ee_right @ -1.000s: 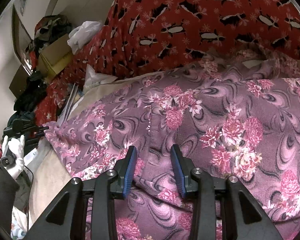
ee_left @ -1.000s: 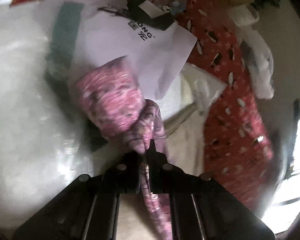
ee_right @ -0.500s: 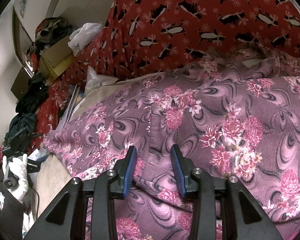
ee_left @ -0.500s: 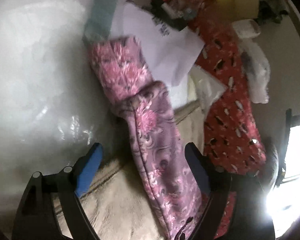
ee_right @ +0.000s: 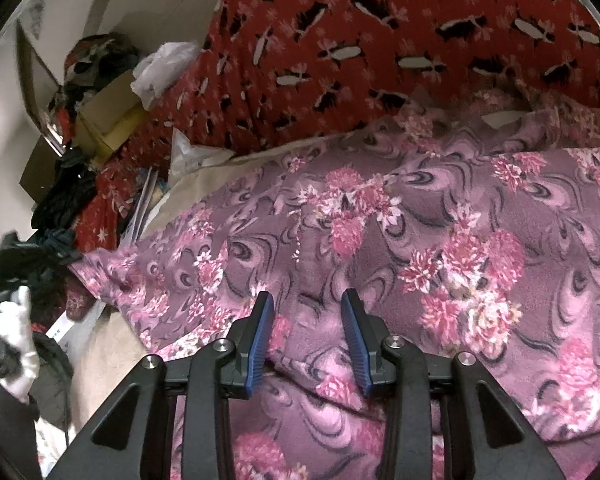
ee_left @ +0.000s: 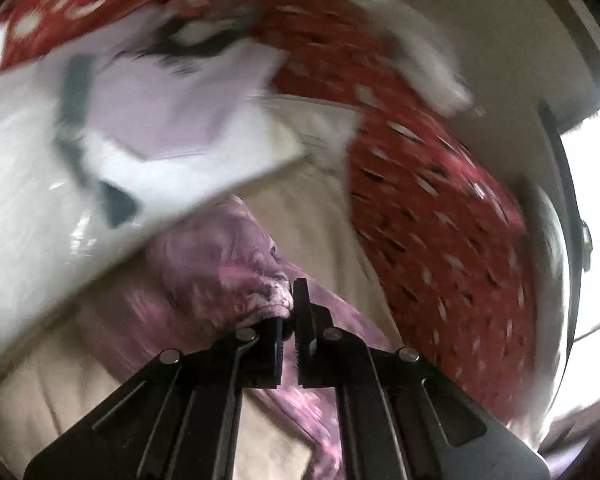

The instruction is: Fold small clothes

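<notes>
A purple garment with pink flowers (ee_right: 400, 240) lies spread over a beige surface (ee_right: 204, 178). My right gripper (ee_right: 308, 320) is open, its blue pads (ee_right: 260, 332) resting just over the cloth, holding nothing. In the left wrist view, which is blurred, my left gripper (ee_left: 290, 308) is shut on a bunched end of the same garment (ee_left: 220, 264); a strip of the cloth runs back under the jaws. The left hand in a white glove (ee_right: 16, 332) shows at the far left of the right wrist view.
A red blanket with black and white figures (ee_right: 380, 40) rises behind the garment and also shows in the left wrist view (ee_left: 440, 220). White papers and plastic (ee_left: 160, 120) lie left of the cloth end. Boxes (ee_right: 108, 120) and dark clothes (ee_right: 60, 200) pile at the far left.
My left gripper was shut on the cloth, opened wide half a second ago, and is now shut again on the bunched end. The right gripper has not moved.
</notes>
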### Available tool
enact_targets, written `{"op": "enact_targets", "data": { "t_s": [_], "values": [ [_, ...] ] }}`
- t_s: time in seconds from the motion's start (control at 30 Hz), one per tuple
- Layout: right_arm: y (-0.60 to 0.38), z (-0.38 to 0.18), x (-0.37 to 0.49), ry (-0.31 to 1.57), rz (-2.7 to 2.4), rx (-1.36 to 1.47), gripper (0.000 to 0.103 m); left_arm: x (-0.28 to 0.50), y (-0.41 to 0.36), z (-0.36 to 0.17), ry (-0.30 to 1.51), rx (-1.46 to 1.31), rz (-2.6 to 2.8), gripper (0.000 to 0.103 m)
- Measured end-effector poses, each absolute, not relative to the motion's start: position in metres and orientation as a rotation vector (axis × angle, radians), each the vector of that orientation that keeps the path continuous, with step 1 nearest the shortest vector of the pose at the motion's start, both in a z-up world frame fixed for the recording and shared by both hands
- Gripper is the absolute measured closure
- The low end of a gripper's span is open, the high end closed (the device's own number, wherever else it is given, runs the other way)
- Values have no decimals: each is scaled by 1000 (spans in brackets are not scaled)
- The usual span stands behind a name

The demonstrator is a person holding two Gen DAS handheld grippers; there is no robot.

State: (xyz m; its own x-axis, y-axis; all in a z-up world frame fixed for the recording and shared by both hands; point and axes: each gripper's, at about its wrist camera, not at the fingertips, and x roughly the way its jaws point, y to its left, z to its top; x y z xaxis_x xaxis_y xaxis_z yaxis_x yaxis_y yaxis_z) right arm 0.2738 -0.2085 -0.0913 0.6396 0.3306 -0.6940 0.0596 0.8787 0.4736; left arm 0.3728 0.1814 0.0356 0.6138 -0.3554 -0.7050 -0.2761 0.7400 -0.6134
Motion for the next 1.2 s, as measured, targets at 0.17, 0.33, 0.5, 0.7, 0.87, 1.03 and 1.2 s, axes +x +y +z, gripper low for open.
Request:
{"op": "enact_targets", "data": {
  "t_s": [0.17, 0.33, 0.5, 0.7, 0.87, 1.03, 1.2],
  "values": [
    [-231, -73, 244, 842, 44, 388, 66, 366, 115, 74, 922, -631, -167, 101],
    [-281, -64, 208, 844, -145, 248, 59, 362, 49, 88, 962, -577, -274, 101],
    [-322, -79, 182, 880, -262, 212, 46, 356, -28, 84, 1028, -546, -378, 101],
    [-319, -86, 178, 846, -216, 215, 32, 346, -121, 26, 1210, -491, -453, 100],
    [-320, -86, 180, 838, -197, 229, 27, 349, -146, -50, 1400, -491, -397, 99],
    [-322, -87, 183, 850, -166, 218, 17, 333, -109, -45, 1400, -706, -469, 94],
    [-315, -88, 193, 905, -108, 182, 0, 285, -35, -17, 1162, -906, -361, 32]
  ]
}}
